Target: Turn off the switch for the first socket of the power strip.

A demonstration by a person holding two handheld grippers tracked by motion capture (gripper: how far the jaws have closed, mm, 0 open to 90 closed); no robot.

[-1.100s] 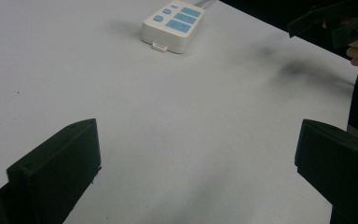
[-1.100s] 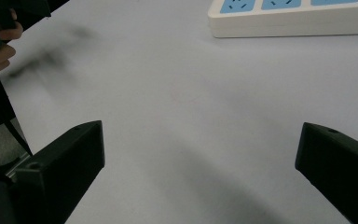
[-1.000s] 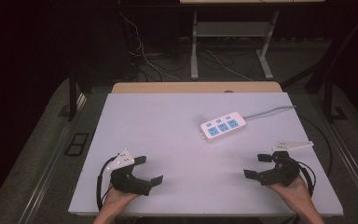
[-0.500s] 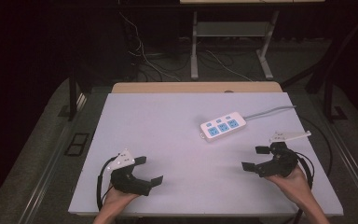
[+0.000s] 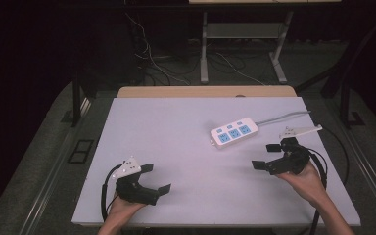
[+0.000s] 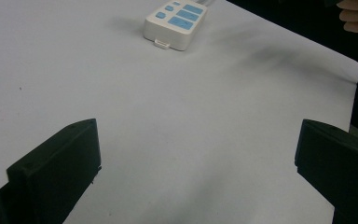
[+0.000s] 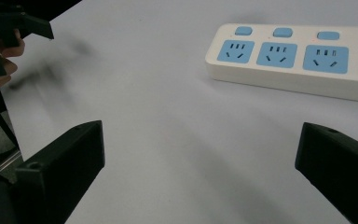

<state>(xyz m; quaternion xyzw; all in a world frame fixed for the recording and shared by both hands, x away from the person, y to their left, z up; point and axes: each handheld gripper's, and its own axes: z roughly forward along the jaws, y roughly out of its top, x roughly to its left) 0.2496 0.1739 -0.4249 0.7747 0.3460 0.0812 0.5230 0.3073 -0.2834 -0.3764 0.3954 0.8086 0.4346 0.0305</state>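
Sockets [image 7: 282,53] legible from right tongs [image 5: 266,156]

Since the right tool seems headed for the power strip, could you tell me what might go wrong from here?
1. The power strip lies loose on the smooth table; a push from the open right tool could slide it rather than grip it.
2. Its cable runs toward the table's right edge, near the right hand, and might snag.
3. A red dot by one switch may mean the strip is live.
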